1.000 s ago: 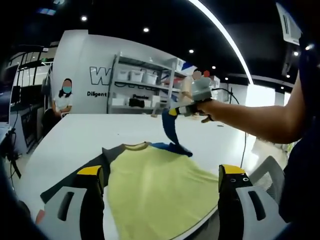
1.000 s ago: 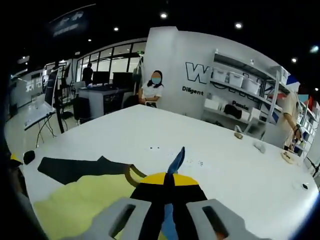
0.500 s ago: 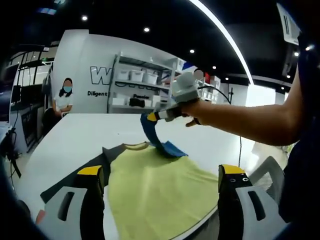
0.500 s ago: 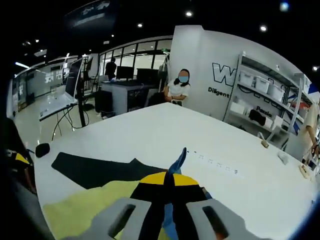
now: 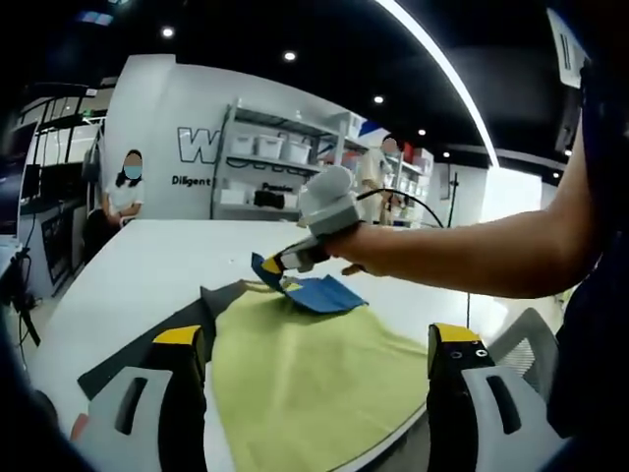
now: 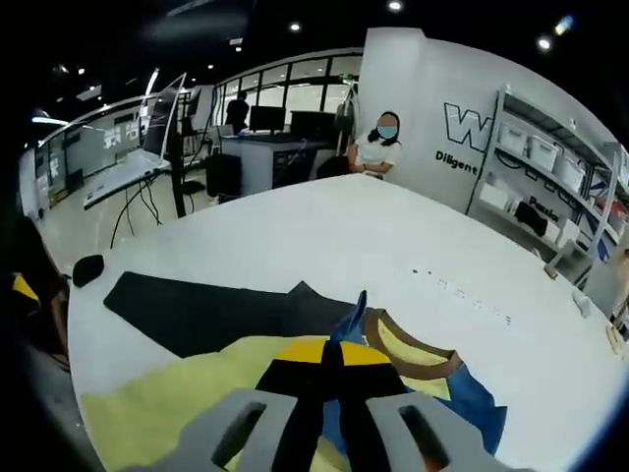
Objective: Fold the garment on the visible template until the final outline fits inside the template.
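On the white table [image 5: 147, 265] we see the yellow garment [image 5: 314, 374] lying spread over the dark template [image 6: 197, 310], its brown collar [image 6: 408, 344] toward the far side. Our right gripper [image 5: 273, 264] is clamped on the blue sleeve [image 5: 314, 292], holding it low over the yellow body. Our left gripper [image 5: 313, 359] hangs wide apart, gripping nothing.

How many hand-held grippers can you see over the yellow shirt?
2. The left hand-held gripper hangs open at the near edge of the yellow shirt. The right hand-held gripper is pinching the blue sleeve near the collar.
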The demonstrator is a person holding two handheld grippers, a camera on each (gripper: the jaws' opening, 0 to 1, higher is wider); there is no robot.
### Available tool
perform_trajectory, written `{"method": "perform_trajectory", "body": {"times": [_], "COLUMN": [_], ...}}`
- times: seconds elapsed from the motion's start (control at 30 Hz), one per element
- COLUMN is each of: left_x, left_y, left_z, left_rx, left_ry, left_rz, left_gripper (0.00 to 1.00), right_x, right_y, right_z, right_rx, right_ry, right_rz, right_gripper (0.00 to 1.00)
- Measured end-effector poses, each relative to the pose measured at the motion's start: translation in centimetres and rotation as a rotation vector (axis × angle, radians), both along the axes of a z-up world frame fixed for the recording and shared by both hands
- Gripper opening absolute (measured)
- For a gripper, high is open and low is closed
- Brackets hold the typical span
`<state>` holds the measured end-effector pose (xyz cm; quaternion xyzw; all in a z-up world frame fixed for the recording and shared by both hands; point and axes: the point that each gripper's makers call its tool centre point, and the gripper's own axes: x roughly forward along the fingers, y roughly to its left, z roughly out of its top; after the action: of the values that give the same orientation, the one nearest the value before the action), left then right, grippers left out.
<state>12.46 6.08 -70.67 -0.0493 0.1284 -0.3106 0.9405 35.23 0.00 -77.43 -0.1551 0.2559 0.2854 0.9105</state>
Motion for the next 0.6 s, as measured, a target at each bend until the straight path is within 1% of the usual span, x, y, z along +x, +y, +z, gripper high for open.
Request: {"method": "perform_trajectory", "body": {"times": [0.07,0.13,0.17,0.27,0.43,0.47,0.6], "left_x": [0.0,-0.1,-0.1,-0.1,0.0,0.0,0.0], "left_y": [-0.1,0.0,-0.1,-0.1,0.0,0.1,0.1], "left_z": [0.2,0.2,0.2,0.1,0.1,0.0,0.0], "left_rx": [-0.002,-0.003,-0.004,-0.004,-0.003,-0.001,0.0], "left_ry": [0.0,0.002,0.003,0.007,0.012,0.015,0.018], "left_rz": [0.001,0.002,0.003,0.005,0.008,0.008,0.012], "left_gripper": [0.89,0.89,0.89,0.89,0.89,0.89,0.89], "right_x": [-0.1,-0.1,-0.2,-0.2,-0.4,-0.5,-0.6], "right_y": [0.8,1.3,1.8,2.5,3.3,3.6,4.2], "right_z": [-1.1,-1.7,-2.3,-3.5,-4.8,-5.4,-6.4], "right_rx": [-0.003,-0.005,-0.01,-0.012,-0.016,-0.017,-0.014], "right_ry": [0.017,0.024,0.033,0.056,0.077,0.089,0.11], "right_rz": [0.011,0.017,0.026,0.037,0.054,0.057,0.065], "right_gripper": [0.0,0.0,0.0,0.0,0.0,0.0,0.0]}}
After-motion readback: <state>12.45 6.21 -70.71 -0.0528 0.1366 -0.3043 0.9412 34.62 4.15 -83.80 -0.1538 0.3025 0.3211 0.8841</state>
